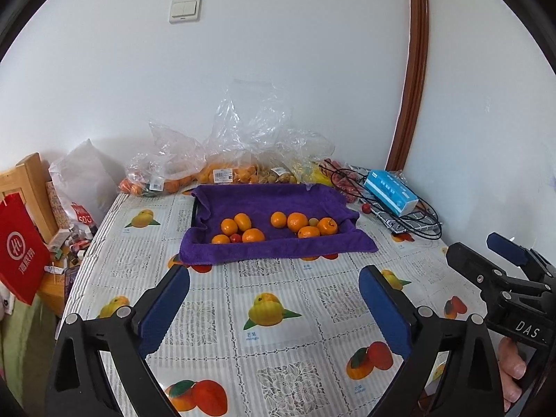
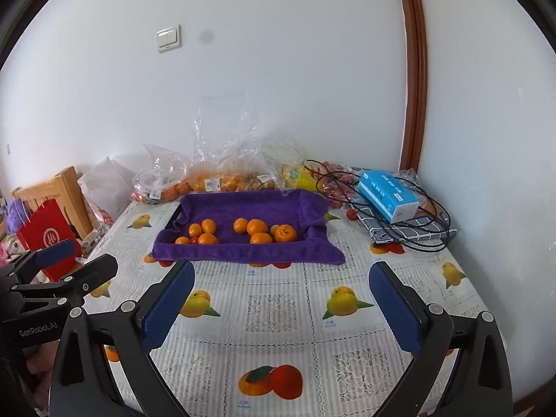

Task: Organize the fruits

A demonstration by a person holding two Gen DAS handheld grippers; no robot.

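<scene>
Both the left gripper point(image 1: 274, 307) and right gripper point(image 2: 281, 307) hang spread and empty above the bench point(image 1: 278, 312); oranges point(image 1: 243, 231) sit grouped in the purple-towel-lined tray point(image 1: 278, 250), probably cushioned against rolling.

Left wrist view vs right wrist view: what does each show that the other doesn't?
Left wrist only: the right tongs seen from the side at its right edge, with the person's fingers on the handle.

Right wrist only: the left tongs at its left edge, and a purple bundle behind the red bag.

Both: purple towel-lined tray of oranges, bagged fruit behind it, blue tissue box, black cable. Both tongs open, empty.
</scene>
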